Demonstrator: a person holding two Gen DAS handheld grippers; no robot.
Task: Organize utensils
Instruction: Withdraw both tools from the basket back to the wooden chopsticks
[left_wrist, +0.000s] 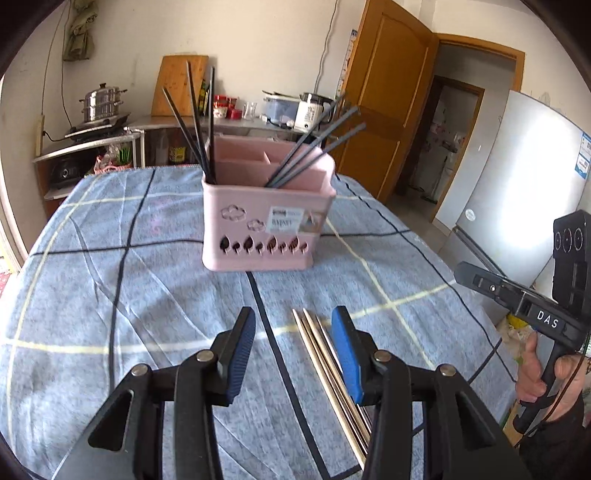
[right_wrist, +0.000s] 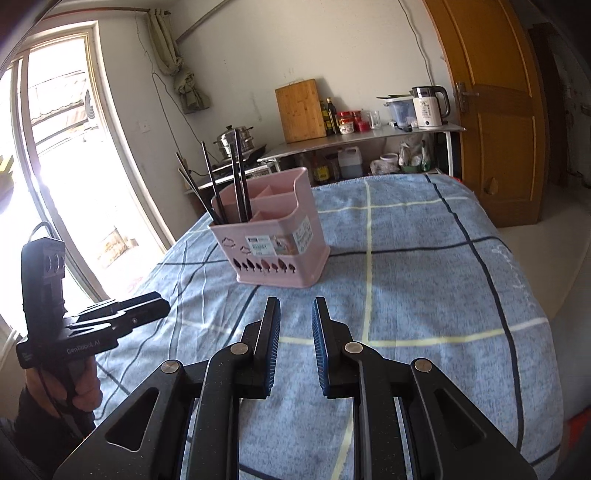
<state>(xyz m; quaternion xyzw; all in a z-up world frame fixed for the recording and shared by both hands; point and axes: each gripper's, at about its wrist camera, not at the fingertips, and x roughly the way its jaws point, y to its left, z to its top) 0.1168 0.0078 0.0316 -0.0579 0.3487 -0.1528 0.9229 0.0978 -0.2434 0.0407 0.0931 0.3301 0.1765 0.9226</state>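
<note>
Kitchen shelves fill the background, and a blue checked cloth (left_wrist: 110, 295) covers the table. My left gripper (left_wrist: 293, 328) is half open and holds nothing; the pale chopsticks (left_wrist: 325, 354) lie at the lower centre of the frame, just inside its right finger, long axis pointing to the pink holder (left_wrist: 258, 229). My right gripper (right_wrist: 295, 321) is narrow, empty, farther off.

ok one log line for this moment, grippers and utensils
left gripper open, empty | right gripper open, empty | metal chopsticks on cloth | dark chopsticks in caddy
</note>
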